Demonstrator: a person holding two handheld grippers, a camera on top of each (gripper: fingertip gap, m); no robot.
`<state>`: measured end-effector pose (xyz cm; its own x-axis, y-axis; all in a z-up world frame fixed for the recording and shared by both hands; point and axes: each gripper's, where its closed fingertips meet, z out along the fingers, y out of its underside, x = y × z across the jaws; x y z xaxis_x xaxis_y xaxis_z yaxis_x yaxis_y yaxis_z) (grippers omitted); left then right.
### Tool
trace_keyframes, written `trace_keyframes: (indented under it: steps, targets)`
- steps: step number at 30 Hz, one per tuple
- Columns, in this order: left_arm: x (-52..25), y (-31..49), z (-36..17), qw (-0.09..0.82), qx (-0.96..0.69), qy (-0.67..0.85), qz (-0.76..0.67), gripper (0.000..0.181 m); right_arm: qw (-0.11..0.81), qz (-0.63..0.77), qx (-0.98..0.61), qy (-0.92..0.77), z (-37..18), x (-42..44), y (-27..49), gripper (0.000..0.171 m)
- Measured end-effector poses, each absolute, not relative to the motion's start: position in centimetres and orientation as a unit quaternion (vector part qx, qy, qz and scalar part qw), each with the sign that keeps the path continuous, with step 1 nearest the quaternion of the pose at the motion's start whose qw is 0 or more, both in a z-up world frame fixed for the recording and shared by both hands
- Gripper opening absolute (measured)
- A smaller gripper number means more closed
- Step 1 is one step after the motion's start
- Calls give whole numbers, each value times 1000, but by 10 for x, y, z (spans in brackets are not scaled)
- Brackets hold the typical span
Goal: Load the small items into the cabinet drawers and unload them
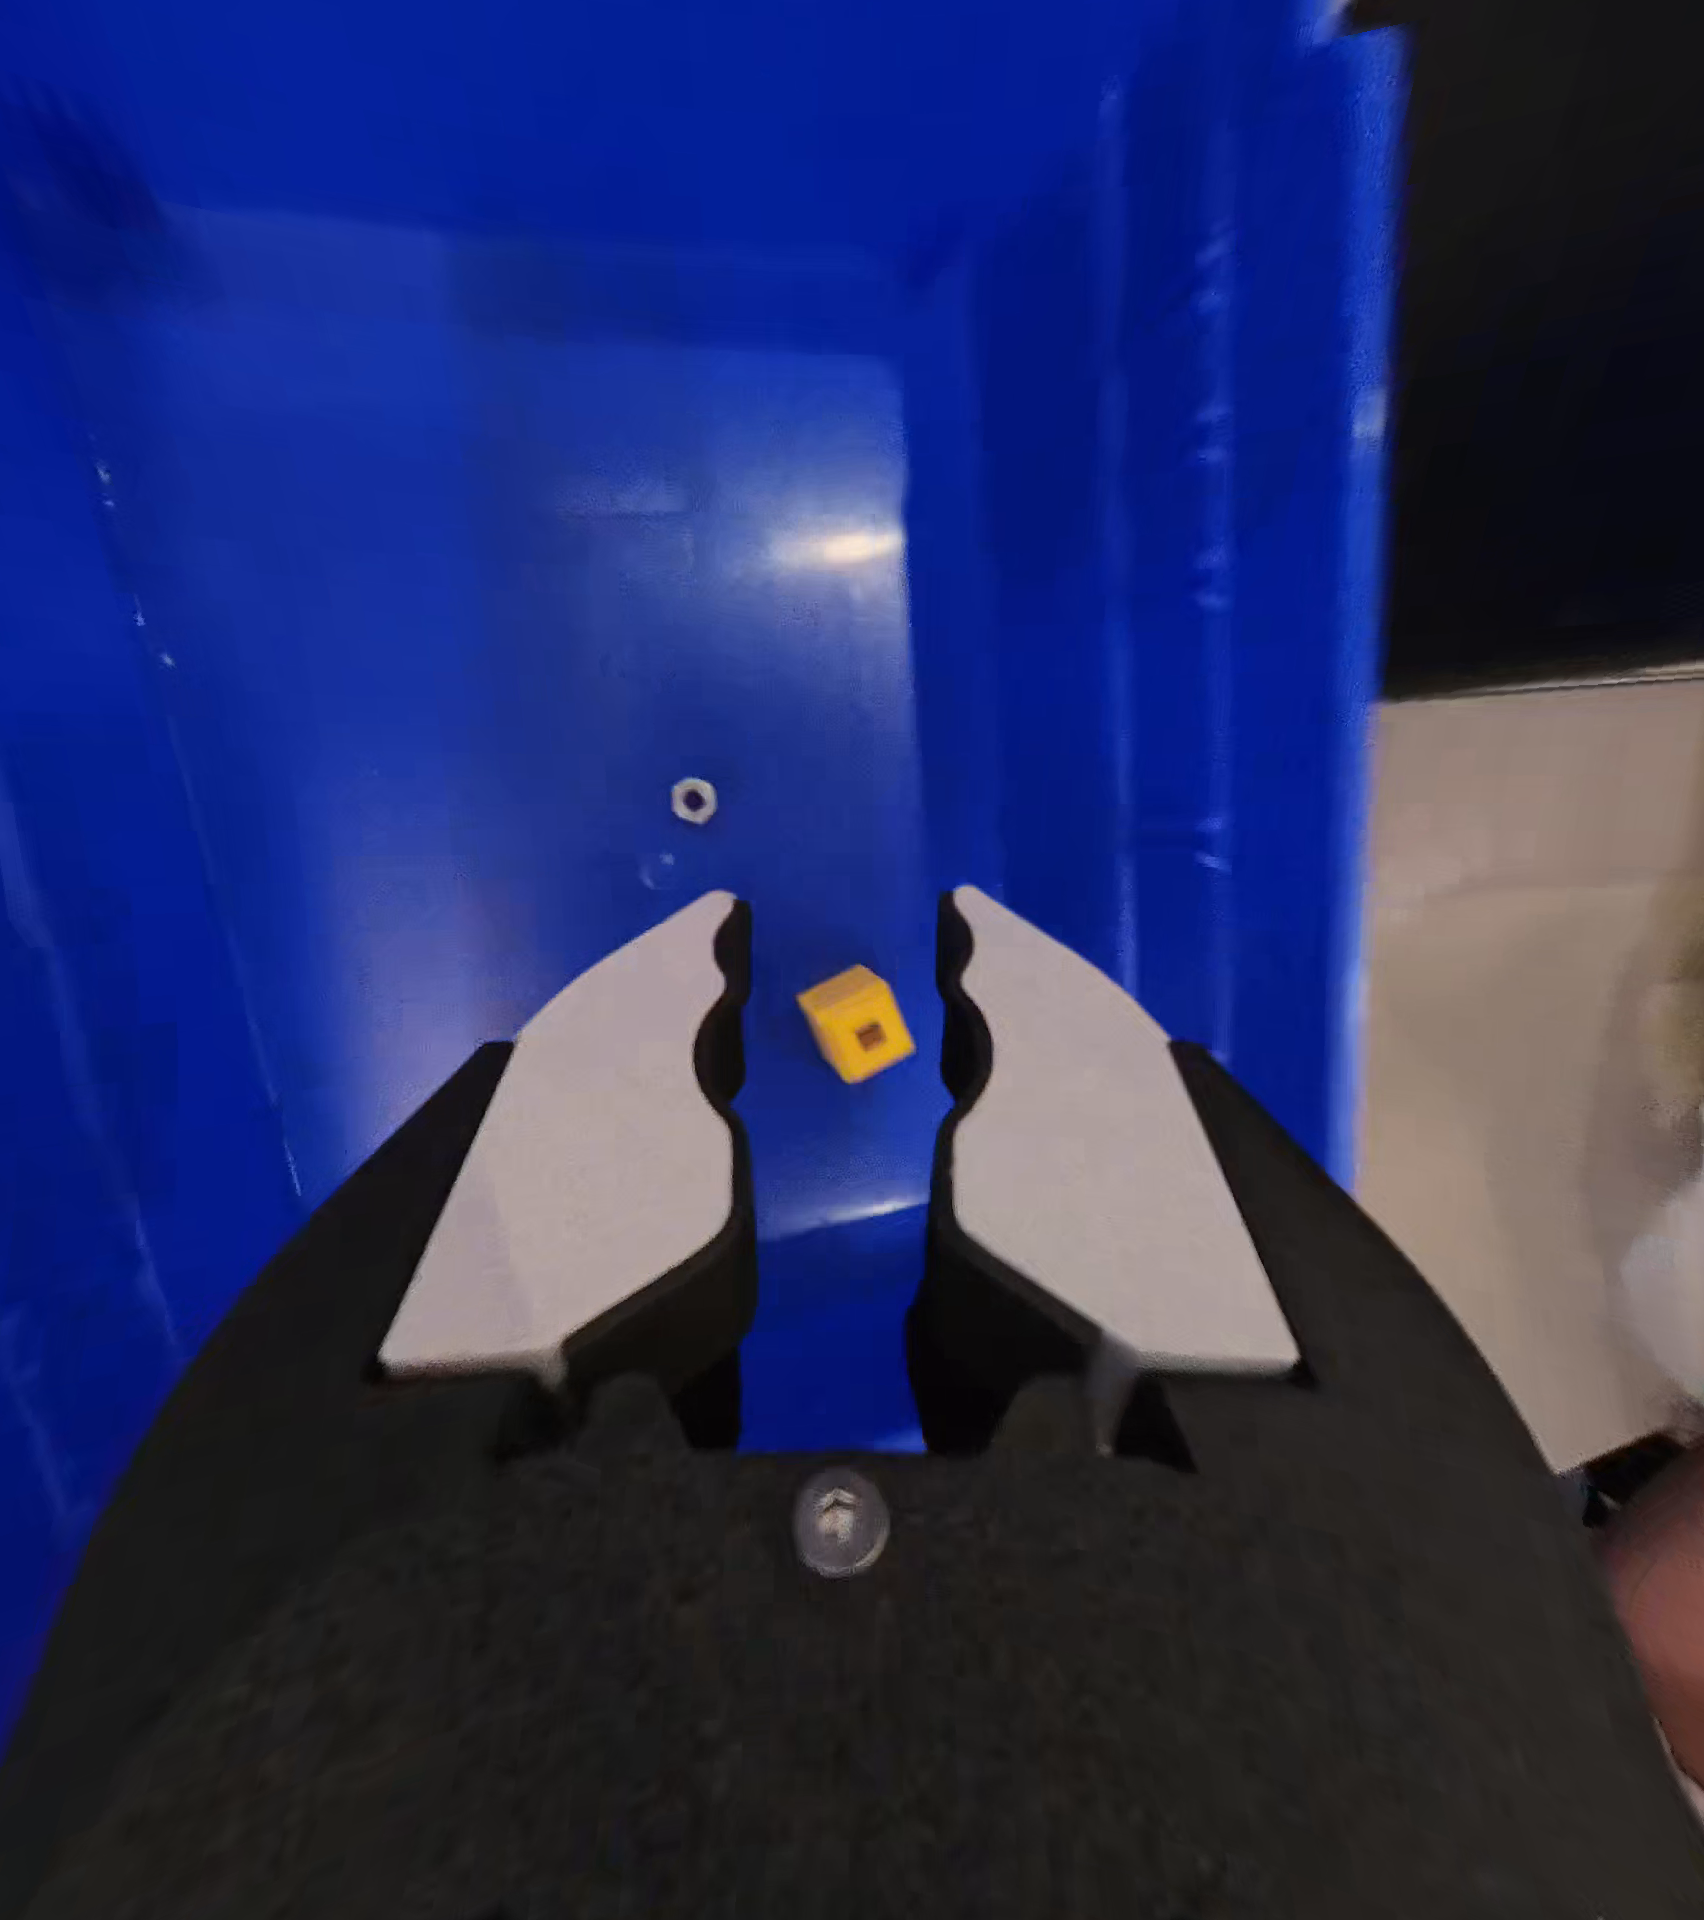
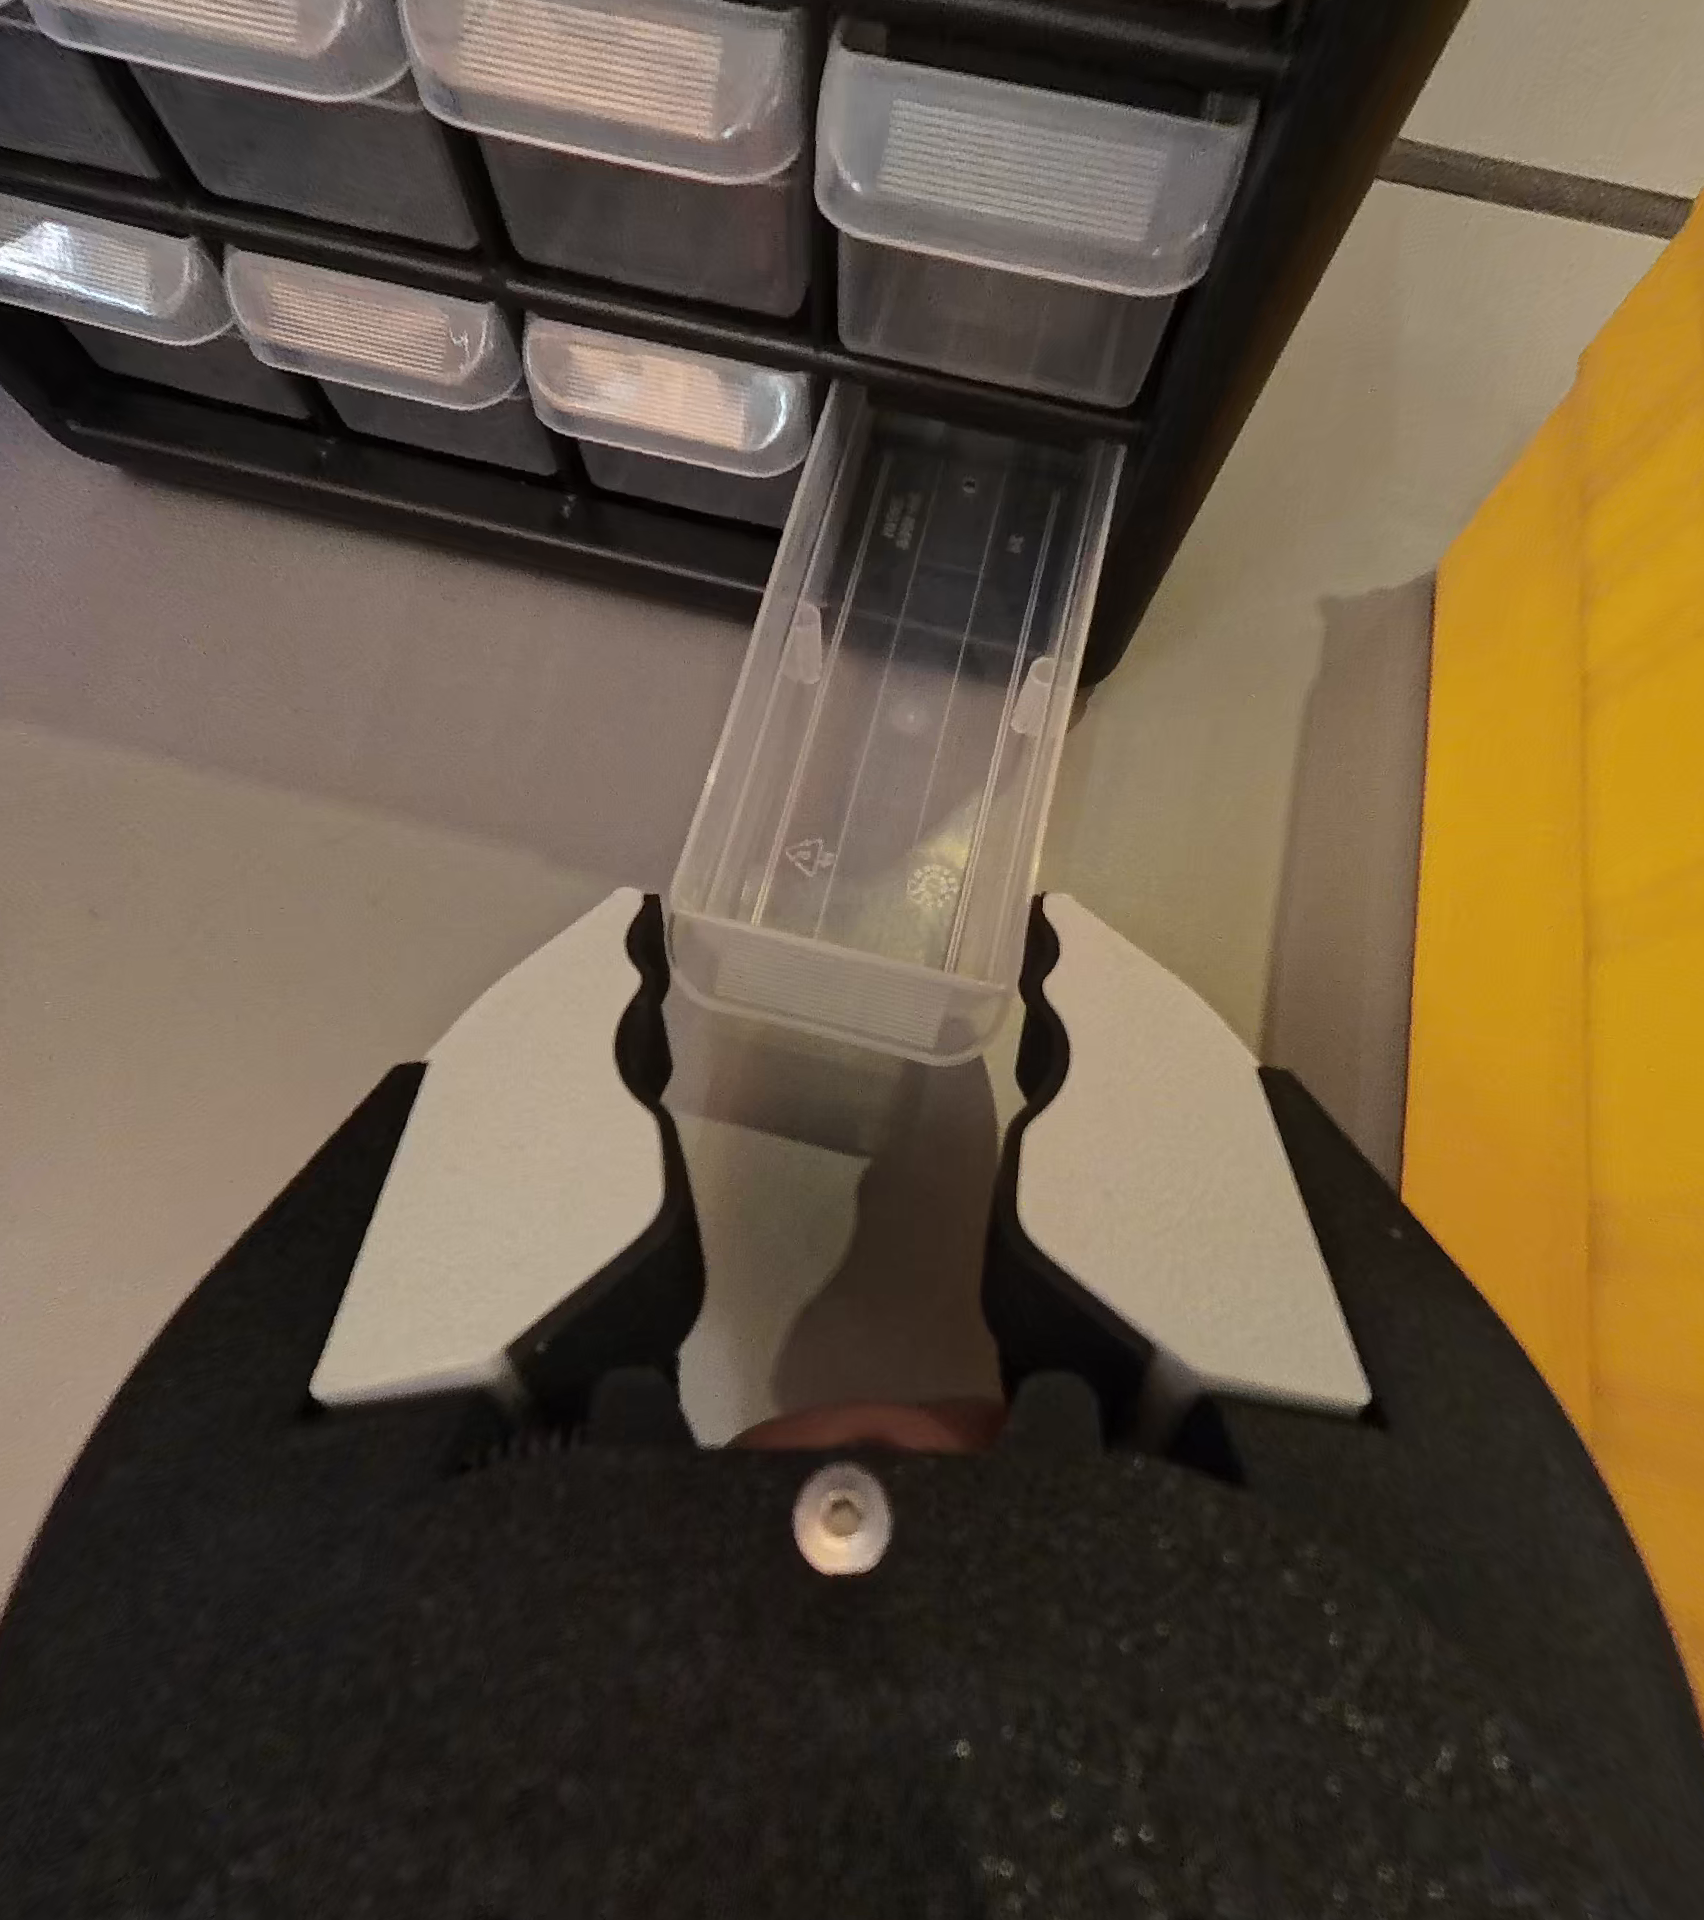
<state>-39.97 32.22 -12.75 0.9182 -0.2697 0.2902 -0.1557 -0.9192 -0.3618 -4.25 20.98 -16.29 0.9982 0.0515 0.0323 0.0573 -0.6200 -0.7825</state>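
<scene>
A pale beige tabletop (image 2: 204, 831) is seen in both wrist views. A black drawer cabinet (image 2: 432, 499) is set on it at the far side, and a yellow bin (image 2: 1606, 935) is placed just beside it to the right. A blue bin (image 1: 1243, 727) is also carried on the surface.

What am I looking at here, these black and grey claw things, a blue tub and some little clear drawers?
The claws are two hand-held grippers, each carrying a camera that looks along its fingers. The left gripper is open, poised over a small yellow cube lying in a blue bin; a small metal nut lies farther in. The right gripper straddles the front of a clear drawer, pulled out of a black cabinet and seemingly empty. Whether it grips the drawer I cannot tell. A yellow bin stands at the right.
</scene>
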Motion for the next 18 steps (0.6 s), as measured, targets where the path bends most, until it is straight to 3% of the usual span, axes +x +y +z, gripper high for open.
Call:
trace_keyframes:
  steps: [4, 18]
  targets:
    - [-407, 337, -160, 132, -976, 112, -131, 34, 436, -4, -899, -31, -163, -43, 210, 65]
    - [-418, 346, -188, 87, -986, 127, -58, 29, 438, 1, -898, -32, -163, -42, 210, 65]
